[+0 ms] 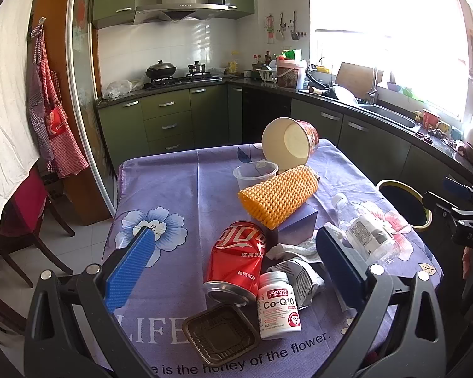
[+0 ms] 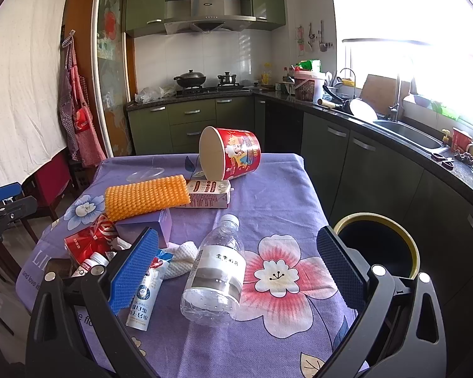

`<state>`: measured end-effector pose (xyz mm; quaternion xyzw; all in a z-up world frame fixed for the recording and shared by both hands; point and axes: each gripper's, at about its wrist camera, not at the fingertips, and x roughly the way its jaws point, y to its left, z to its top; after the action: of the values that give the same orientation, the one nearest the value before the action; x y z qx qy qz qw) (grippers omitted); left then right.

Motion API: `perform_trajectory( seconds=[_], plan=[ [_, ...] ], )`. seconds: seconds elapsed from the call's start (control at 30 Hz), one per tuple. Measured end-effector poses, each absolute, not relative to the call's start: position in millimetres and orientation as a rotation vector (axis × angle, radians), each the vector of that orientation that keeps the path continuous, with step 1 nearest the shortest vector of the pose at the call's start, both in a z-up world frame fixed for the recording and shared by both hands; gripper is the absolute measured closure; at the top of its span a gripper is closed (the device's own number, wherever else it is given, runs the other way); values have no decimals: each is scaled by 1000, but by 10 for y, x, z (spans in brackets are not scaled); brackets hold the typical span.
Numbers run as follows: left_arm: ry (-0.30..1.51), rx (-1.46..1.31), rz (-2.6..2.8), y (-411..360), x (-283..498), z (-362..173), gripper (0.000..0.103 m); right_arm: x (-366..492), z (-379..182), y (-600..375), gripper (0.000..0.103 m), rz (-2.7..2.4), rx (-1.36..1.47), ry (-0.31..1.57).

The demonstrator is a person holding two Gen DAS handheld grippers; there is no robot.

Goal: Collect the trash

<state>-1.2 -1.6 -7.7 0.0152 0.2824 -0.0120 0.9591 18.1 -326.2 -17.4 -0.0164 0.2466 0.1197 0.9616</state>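
Left gripper (image 1: 236,261): blue ribbed pads spread wide, nothing between them, hovering over the trash pile. Right gripper (image 2: 236,267): pads likewise spread wide and empty, above the clear plastic bottle (image 2: 216,278).

Hidden or cut off: the brown plastic tray (image 1: 221,334) shows whole only in the left view; in the right view the left pad covers most of it. The white supplement bottle (image 1: 278,305) overlaps the crumpled foil pouch (image 1: 302,278). The clear cup (image 1: 255,174) is barely legible against the cloth. The purple box (image 1: 294,225) is half buried under the orange foam net sleeve (image 1: 279,197).

Orientation: the clear bottle lies on its side, long axis running 12 to 6 o'clock in the right view, cap toward 12. The dented red can (image 1: 238,263) lies flat, open end toward 6 in the left view. The red paper bucket (image 2: 230,154) is tipped over, mouth facing 9.

A carton (image 2: 208,193) lies flat by the bucket. The black bin (image 2: 378,245), yellow-rimmed and round, stands at the table's 3 o'clock edge. All trash rests on the purple floral tablecloth (image 2: 268,195).
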Motion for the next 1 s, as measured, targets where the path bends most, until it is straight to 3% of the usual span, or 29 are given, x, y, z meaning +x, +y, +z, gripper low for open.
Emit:
perform_trajectory(
  seconds=[1.0],
  plan=[
    [598,31,-26,-16,160,-145,6,315,-338,-3233,4,240,-29,540]
  ],
)
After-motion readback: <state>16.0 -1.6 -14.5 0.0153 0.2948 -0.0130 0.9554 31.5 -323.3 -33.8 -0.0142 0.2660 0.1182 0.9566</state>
